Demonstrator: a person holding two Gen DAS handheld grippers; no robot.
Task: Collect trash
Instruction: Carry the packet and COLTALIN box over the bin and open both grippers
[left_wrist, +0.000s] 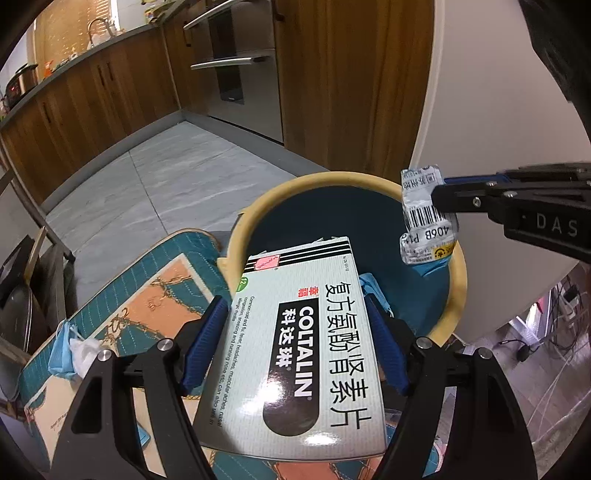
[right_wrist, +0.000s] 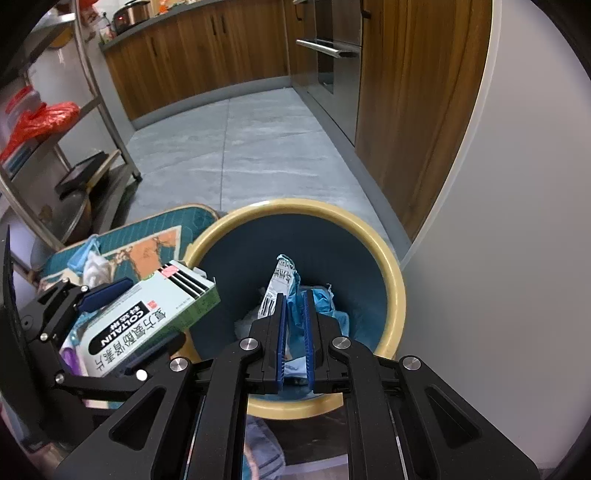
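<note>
My left gripper (left_wrist: 295, 314) is shut on a white Coltalin medicine box (left_wrist: 299, 347) and holds it over the near left rim of a round bin (left_wrist: 255, 214) with a yellow rim and dark blue inside. The box also shows in the right wrist view (right_wrist: 147, 317). My right gripper (right_wrist: 293, 299) is shut on a crumpled silver and blue wrapper (right_wrist: 282, 284) with a barcode, held above the bin (right_wrist: 391, 273). In the left wrist view the wrapper (left_wrist: 424, 218) hangs over the bin's right rim. Some trash lies in the bin's bottom.
A teal and orange mat (left_wrist: 147, 295) lies left of the bin, with a blue face mask and white tissue (left_wrist: 77, 354) on it. A white wall (right_wrist: 498, 221) stands right of the bin. Wooden cabinets and an oven (left_wrist: 240, 66) stand behind, a metal rack (right_wrist: 55, 147) at left.
</note>
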